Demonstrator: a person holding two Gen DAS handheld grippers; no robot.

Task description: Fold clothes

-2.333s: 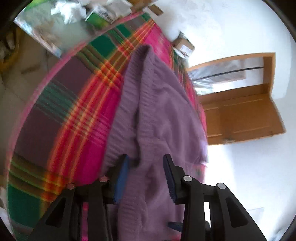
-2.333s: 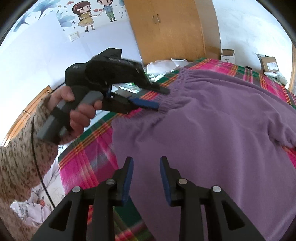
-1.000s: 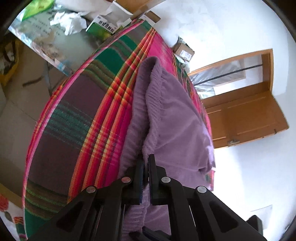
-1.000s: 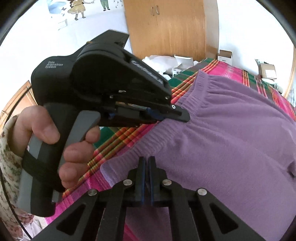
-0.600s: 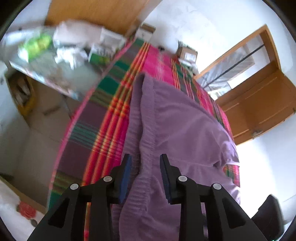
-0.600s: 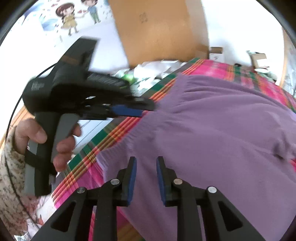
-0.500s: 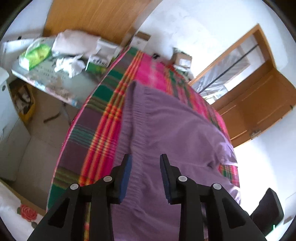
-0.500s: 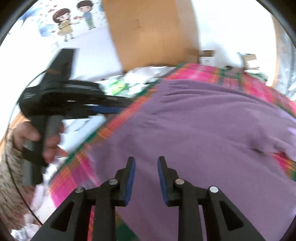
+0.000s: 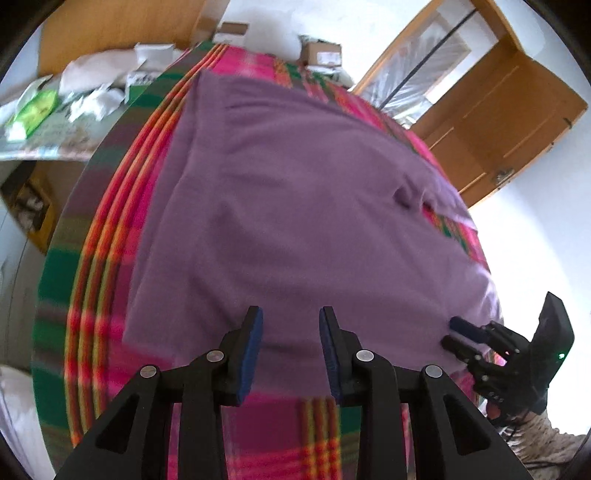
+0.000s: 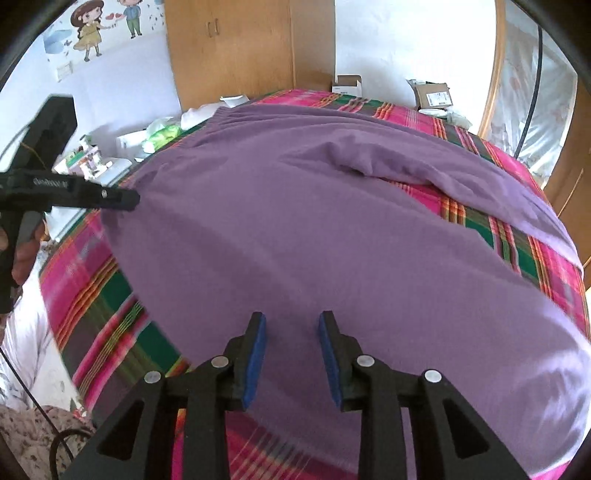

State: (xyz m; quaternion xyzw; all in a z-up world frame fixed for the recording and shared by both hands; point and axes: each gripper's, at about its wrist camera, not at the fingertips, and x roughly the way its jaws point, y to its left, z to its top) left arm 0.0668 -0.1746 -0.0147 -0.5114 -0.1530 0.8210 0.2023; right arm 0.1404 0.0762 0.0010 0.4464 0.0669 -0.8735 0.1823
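A bed covered by a plaid blanket (image 9: 92, 258) in pink, green and orange fills most of both views. Spread flat over it lies a purple knit sweater (image 9: 295, 206), its ribbed hem toward the far edge of the bed and one sleeve (image 10: 461, 184) angled out across the plaid on the right side of the right wrist view, with a strip of blanket showing between sleeve and body.

Beyond the bed stand a wooden wardrobe (image 10: 240, 48) and, on the other side, a wooden door (image 9: 498, 122) beside a plastic-covered opening. A cluttered desk (image 9: 48, 122) with white bags and a green packet sits along the bed's left edge. Cardboard boxes (image 10: 432, 94) rest past the far end of the bed. A cartoon sticker of two children (image 10: 107, 26) is on the white wall.

The left gripper (image 9: 290, 343) hovers over the near edge of the sweater, its blue-padded fingers (image 9: 253, 343) apart and holding nothing. The right gripper (image 10: 291, 347) is likewise above the sweater's near part, fingers (image 10: 256, 347) spread, empty. A patterned sleeve (image 10: 26, 439) shows at the lower left of the right wrist view.
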